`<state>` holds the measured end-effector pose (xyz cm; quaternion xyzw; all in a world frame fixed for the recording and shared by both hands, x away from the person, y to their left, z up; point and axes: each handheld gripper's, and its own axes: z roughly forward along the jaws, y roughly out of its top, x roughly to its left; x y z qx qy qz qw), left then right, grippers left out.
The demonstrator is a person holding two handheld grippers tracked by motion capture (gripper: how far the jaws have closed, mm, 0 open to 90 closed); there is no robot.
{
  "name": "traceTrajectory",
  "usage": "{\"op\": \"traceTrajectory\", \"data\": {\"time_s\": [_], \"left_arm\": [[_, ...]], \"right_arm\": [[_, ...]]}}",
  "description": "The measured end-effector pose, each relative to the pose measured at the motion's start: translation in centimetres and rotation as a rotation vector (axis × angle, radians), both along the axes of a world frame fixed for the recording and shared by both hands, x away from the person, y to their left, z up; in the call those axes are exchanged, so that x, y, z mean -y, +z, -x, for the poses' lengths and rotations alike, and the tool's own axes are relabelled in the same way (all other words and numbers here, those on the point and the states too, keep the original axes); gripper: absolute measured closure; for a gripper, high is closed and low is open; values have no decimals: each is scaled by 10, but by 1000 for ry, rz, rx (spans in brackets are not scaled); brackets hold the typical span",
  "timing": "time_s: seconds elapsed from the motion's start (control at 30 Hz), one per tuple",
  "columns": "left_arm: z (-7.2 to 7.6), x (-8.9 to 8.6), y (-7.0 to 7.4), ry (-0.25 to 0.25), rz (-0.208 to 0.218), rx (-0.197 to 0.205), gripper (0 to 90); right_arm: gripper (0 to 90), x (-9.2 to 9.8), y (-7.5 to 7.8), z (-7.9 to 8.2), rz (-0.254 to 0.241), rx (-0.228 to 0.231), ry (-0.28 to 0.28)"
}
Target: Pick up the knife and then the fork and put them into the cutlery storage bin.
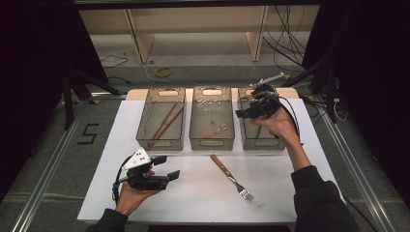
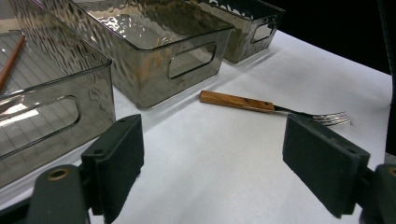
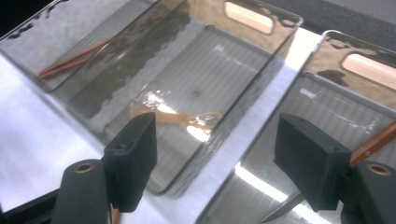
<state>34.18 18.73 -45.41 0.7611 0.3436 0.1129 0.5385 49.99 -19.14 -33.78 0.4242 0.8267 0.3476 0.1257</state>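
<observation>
Sorting cutlery into three smoked bins on the white worktop

The right tool hangs released, jaws wide, over the right bin, where a wooden handle and a dark blade are half hidden behind its jaws. The left tool rests open near a wooden-handled fork lying on the worktop in front of the middle bin.
</observation>
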Motion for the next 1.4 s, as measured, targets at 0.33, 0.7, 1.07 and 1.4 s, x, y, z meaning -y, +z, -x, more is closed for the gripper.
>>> {"op": "traceTrajectory", "data": {"time_s": [0.33,0.7,1.07,1.4], "left_arm": [[0,0,0,-1,-3,-2,201],[0,0,0,2,5,1,201],[0,0,0,1,4,2,200],[0,-1,0,0,9,4,200]], "right_arm": [[308,-15,-9,35,-23,11,97],[301,-32,-30,60,-6,-38,179],[300,-37,-56,72,24,-83,197],[299,-41,-64,74,37,-89,210]]}}
